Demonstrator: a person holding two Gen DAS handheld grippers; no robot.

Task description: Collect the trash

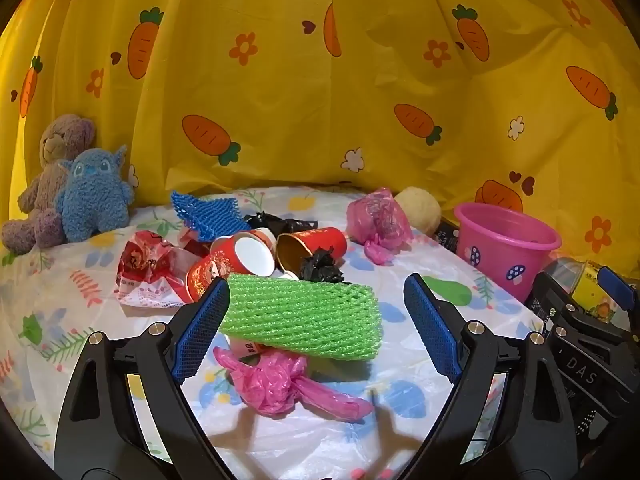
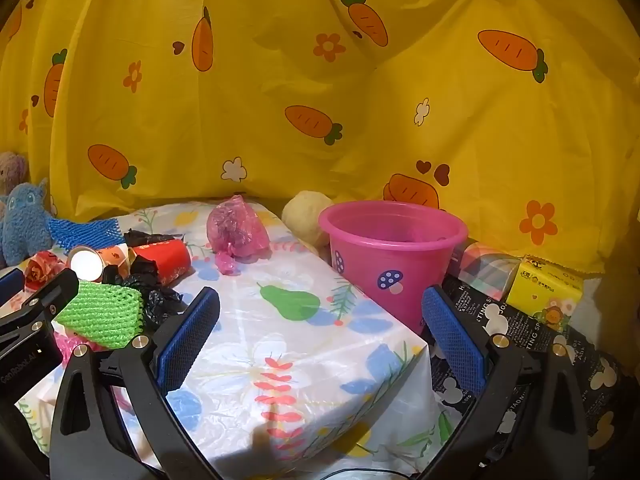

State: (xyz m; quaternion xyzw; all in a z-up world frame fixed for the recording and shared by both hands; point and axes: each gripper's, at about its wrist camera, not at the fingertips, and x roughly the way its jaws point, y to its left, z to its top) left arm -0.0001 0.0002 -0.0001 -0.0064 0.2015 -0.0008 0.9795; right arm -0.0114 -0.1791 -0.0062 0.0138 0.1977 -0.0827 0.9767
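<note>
Gaping wide, left gripper brackets the green foam net, left pad touching it. Right gripper open, empty, near pink bucket. Net hides a cup beneath.

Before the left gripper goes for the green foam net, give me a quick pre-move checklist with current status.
1. Left gripper open: ok, jaws wide.
2. Green net between the fingers: ok, though it sits nearer the left finger.
3. Net free of other trash: not ok, it rests on a pink bag and a cup.
4. Right gripper empty: ok, open over bare cloth.
5. Pink bucket upright, mouth open: ok.
6. Room in the bucket: cannot tell, its bottom is hidden.
</note>
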